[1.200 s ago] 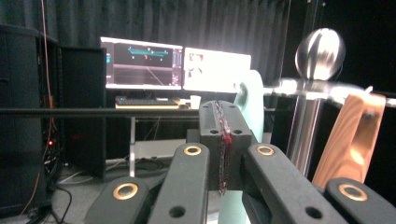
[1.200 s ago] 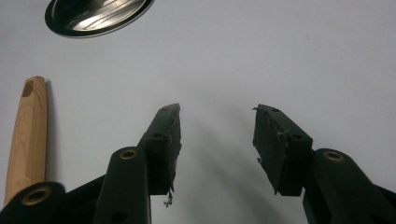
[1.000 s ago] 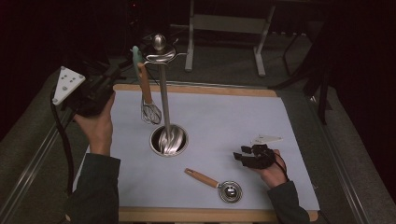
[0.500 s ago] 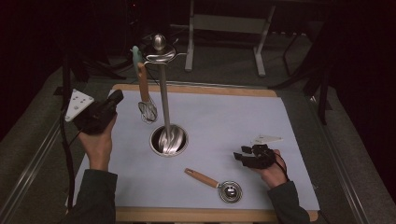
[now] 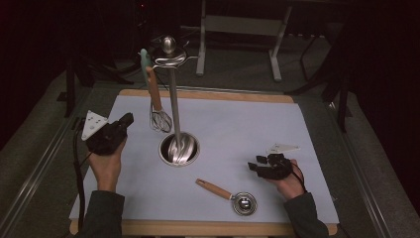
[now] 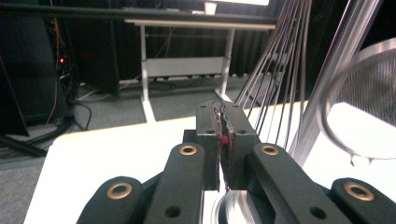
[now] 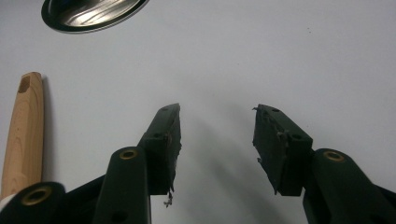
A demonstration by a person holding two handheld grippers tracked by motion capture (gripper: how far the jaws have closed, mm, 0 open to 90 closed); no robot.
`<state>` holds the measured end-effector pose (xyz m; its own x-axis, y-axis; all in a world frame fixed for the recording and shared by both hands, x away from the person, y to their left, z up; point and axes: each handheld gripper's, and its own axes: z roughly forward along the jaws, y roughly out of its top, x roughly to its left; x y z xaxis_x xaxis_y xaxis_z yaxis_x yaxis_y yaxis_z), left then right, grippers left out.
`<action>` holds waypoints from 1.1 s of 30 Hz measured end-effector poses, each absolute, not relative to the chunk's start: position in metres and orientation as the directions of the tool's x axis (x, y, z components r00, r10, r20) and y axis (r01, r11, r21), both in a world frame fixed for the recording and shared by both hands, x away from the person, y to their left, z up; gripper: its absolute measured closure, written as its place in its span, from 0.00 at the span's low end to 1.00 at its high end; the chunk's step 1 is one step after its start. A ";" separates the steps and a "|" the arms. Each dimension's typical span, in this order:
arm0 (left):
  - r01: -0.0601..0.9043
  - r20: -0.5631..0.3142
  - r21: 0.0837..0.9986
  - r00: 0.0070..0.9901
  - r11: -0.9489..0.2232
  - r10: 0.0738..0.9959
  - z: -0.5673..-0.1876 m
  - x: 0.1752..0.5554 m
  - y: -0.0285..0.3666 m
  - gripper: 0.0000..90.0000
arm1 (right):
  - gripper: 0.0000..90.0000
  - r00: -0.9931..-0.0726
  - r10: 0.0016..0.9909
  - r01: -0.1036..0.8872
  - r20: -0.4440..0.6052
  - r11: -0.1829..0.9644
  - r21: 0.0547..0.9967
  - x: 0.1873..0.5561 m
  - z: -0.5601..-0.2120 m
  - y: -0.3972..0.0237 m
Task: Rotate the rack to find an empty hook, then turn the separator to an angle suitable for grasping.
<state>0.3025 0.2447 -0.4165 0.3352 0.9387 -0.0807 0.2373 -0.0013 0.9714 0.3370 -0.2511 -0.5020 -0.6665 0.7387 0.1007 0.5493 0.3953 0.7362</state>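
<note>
Whisk [image 5: 159, 119] hangs from the steel rack [image 5: 174, 124] at mid-table as the left gripper [image 5: 126, 120], jaws nearly together and empty, nears it, while the right gripper [image 5: 256, 166] rests open beside a wooden-handled strainer [image 5: 229, 195]; a careless nudge could topple the rack.

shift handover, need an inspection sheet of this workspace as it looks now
surface: pale mat on a wooden board, dry.
job's things: whisk hangs on the utensil stand; wooden-handled measuring spoon lies flat near the front.
clutter: nothing seen.
grippers: left tongs almost shut, have just been opening slightly, nothing between them; right tongs open, empty, low over the mat.
cables: black cable trails from the left tongs.
surroundings: dark room, white desk frame behind.
</note>
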 end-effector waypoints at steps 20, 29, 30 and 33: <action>0.414 -0.120 0.910 0.321 -0.025 0.939 -0.518 0.282 0.236 0.88 | 0.58 -0.720 0.689 0.527 0.088 0.460 0.715 0.332 -0.505 -0.232; 0.457 -0.099 0.888 0.313 -0.058 0.945 -0.538 0.281 0.232 0.87 | 0.62 -0.812 0.575 0.473 0.099 0.548 0.690 0.319 -0.500 -0.205; 0.457 -0.096 0.887 0.315 -0.062 0.944 -0.538 0.281 0.231 0.86 | 0.62 -0.824 0.556 0.467 0.108 0.559 0.685 0.316 -0.499 -0.202; 0.457 -0.088 0.886 0.317 -0.071 0.944 -0.538 0.281 0.230 0.85 | 0.62 -0.861 0.494 0.440 0.122 0.602 0.667 0.309 -0.497 -0.192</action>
